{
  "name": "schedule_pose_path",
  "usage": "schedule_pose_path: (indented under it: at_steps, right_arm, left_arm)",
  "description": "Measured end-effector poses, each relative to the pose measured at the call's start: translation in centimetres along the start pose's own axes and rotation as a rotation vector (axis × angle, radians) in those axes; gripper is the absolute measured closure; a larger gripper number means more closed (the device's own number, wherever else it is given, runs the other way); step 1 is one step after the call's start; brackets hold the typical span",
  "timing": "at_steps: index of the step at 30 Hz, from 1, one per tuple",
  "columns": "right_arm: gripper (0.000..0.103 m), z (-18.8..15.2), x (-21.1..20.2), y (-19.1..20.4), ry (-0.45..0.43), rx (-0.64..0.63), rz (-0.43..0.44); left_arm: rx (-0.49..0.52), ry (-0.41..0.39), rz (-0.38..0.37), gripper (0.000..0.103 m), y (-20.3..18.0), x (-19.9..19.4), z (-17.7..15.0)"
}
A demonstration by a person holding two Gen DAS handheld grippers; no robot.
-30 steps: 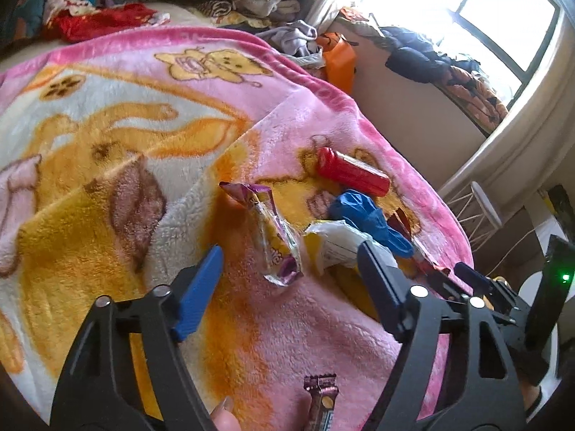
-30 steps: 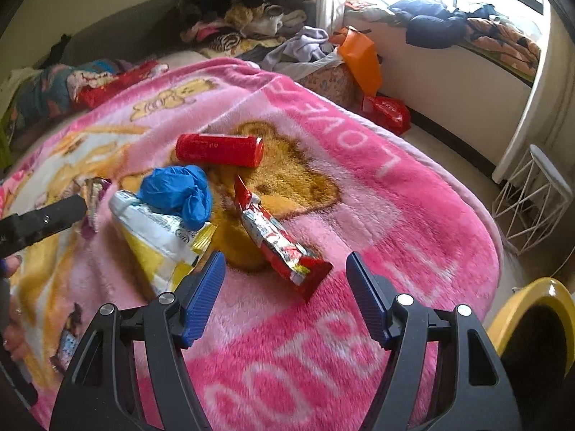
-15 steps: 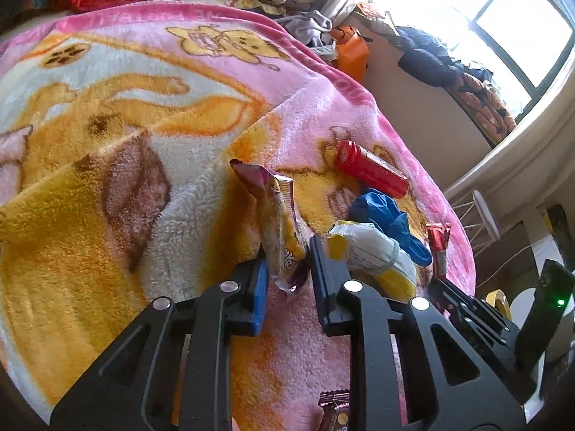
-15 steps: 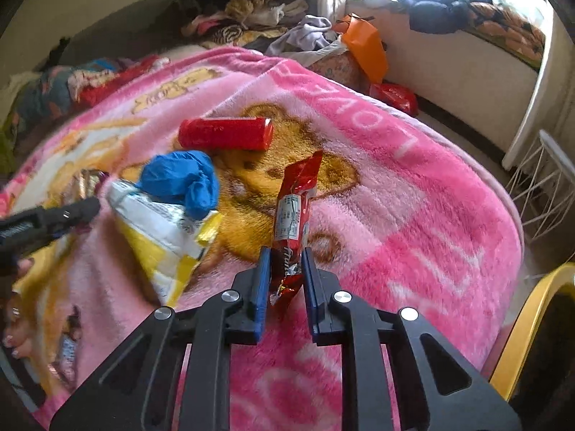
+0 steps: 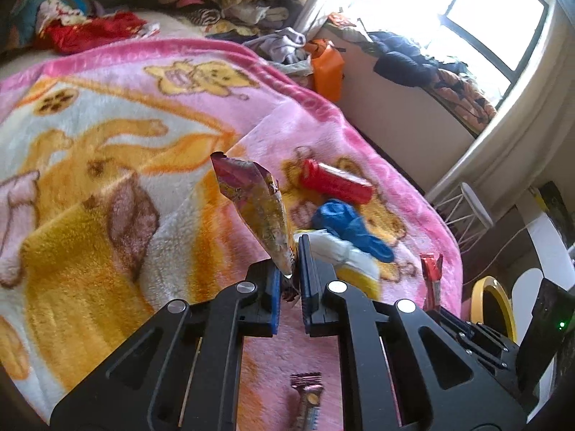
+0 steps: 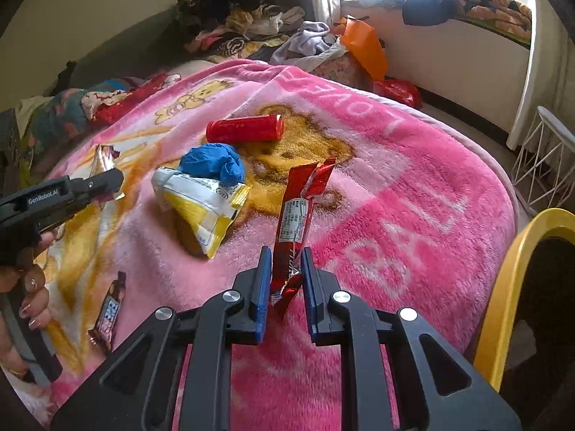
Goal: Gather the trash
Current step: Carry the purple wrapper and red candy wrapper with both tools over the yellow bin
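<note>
My left gripper [image 5: 289, 269] is shut on a purple and yellow snack wrapper [image 5: 257, 208], which stands up above the pink blanket [image 5: 107, 143]. My right gripper [image 6: 285, 269] is shut on a red snack wrapper [image 6: 298, 212], also lifted off the blanket [image 6: 413, 215]. On the blanket lie a red can [image 6: 245, 129], a crumpled blue glove [image 6: 214, 161], a white and yellow bag [image 6: 201, 204] and a small candy bar wrapper [image 6: 107, 310]. The can [image 5: 334, 181], glove [image 5: 346, 224] and candy bar [image 5: 305, 402] also show in the left wrist view.
A yellow-rimmed bin [image 6: 517, 287] stands at the right of the bed. A white wire stand [image 6: 546, 165] is beyond it. Clothes [image 6: 244, 21] pile up at the far end. An orange bag [image 6: 364, 48] leans by the window wall.
Both grippers closed on their wrappers within the last second and have since lifted them off the blanket, so the wrappers now stand upright in the jaws.
</note>
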State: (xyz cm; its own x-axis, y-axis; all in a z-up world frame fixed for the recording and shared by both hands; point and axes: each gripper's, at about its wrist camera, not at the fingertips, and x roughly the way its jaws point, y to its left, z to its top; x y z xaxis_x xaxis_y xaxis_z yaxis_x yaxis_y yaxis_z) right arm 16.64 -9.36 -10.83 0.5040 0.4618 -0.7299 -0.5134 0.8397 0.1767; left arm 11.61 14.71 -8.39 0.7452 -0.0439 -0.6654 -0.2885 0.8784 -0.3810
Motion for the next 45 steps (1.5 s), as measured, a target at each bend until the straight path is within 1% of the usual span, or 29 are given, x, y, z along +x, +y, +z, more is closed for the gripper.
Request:
schedule_pose_path:
  at_steps: [8, 17, 28, 45]
  right_arm:
    - [0.087, -0.5, -3.0, 0.3, -0.048, -0.002, 0.007]
    - [0.087, -0.4, -6.0, -0.6, -0.1, 0.021, -0.001]
    - [0.087, -0.4, -8.9, -2.1, -0.149, 0.061, -0.017]
    - [0.087, -1.4, -11.6, -3.9, -0.19, 0.12, -0.048]
  left_arm:
    - [0.049, -0.023, -0.061, 0.098, -2.8, -1.3, 0.4]
    - [0.119, -0.025, -0.127, 0.098, -6.4, -2.3, -0.2]
    - [0.176, -0.023, -0.174, 0.098, -8.9, -2.9, -0.8]
    - [0.255, -0.011, -0.242, 0.098, -12.7, -3.7, -2.4]
